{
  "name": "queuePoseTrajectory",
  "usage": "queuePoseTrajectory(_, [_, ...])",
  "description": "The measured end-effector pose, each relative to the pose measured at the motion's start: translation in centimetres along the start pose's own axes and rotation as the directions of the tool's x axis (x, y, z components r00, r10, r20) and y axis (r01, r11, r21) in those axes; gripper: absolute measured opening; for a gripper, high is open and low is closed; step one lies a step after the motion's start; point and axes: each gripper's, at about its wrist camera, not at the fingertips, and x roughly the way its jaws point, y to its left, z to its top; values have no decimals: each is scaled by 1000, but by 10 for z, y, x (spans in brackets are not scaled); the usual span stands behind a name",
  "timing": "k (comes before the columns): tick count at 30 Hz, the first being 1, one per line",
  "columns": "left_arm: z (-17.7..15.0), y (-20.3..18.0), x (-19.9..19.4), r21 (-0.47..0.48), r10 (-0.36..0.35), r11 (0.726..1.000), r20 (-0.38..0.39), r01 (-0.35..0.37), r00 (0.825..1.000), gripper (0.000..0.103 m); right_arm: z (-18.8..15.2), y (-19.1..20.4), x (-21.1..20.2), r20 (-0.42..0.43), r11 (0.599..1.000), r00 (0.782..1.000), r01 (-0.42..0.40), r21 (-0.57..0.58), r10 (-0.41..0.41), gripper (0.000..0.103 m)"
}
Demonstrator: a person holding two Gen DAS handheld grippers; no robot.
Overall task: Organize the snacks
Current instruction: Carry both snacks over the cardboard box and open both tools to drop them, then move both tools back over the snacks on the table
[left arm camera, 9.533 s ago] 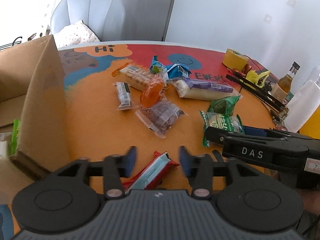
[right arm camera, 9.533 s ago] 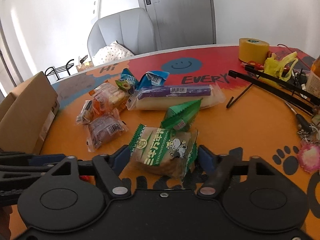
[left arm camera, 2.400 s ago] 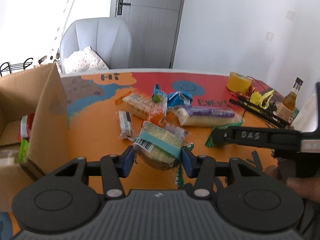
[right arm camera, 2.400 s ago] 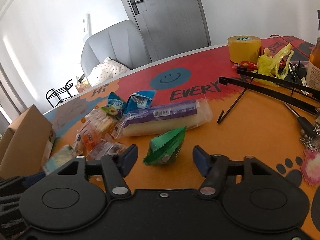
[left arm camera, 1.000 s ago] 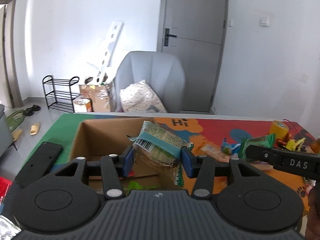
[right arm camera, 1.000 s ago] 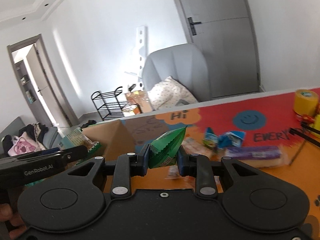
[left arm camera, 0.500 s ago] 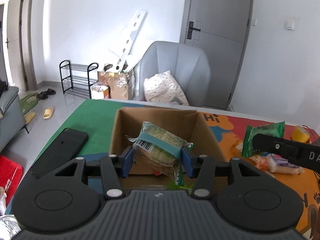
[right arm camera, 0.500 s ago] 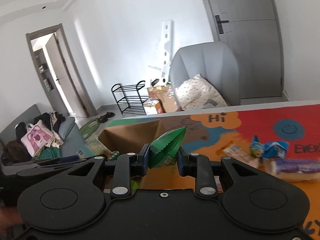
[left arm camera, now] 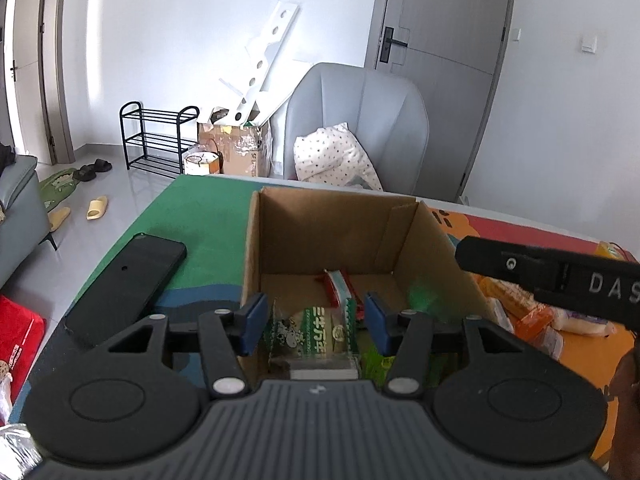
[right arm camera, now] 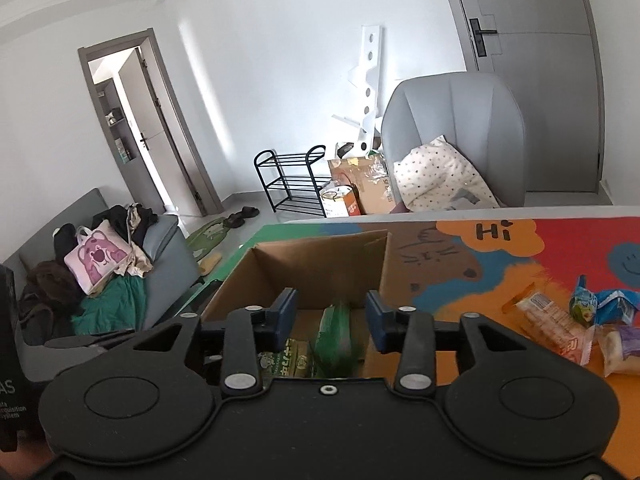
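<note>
The left hand-held gripper hangs over the near edge of the cardboard box, its blue pads apart and touching nothing. Seen between them, down inside the box, lies a green-and-white snack packet, flat on the other packets, with a red-and-white wrapper further in on the box floor. The right hand-held gripper is also above the box, and its jaws have just been opening; a blurred green pouch shows in the gap with neither pad pressing on it, and it appears loose over the box contents.

The box stands near the left end of the tabletop, open at the top, with its flaps upright. Beside it on the green part of the mat, toward the left edge, lies a dark phone. To the right of the box, on the orange area, the remaining snacks are scattered: a long clear-wrapped biscuit pack, small blue packets, a pale bun.

Beyond the far edge stands a grey armchair with a spotted cushion.
</note>
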Motion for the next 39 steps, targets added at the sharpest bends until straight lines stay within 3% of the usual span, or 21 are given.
queuePoseTrajectory(5, [-2, -4, -4, 10, -6, 1000, -5, 6, 1000, 55, -2, -12, -11, 4, 999, 999, 38, 32, -39, 42])
queuePoseTrajectory(10, [0, -18, -13, 44, -27, 999, 25, 26, 999, 80, -6, -31, -27, 10, 995, 997, 80, 62, -81, 42])
queuePoseTrajectory(14, [-1, -35, -16, 76, -48, 996, 30, 45, 998, 83, -11, -47, -43, 10, 990, 993, 116, 78, -117, 42])
queuePoseTrajectory(16, [-2, -43, -16, 88, -56, 995, 26, 54, 998, 87, -13, -55, -50, 9, 987, 991, 133, 87, -135, 48])
queuePoseTrajectory(25, [-4, -78, -25, 144, -88, 986, 32, 83, 996, 95, -24, -82, -85, 28, 976, 983, 176, 131, -181, 59])
queuePoseTrajectory(39, [-9, -126, -36, 193, -164, 969, 22, 157, 986, 96, -40, -120, -125, 33, 952, 965, 252, 172, -261, 67])
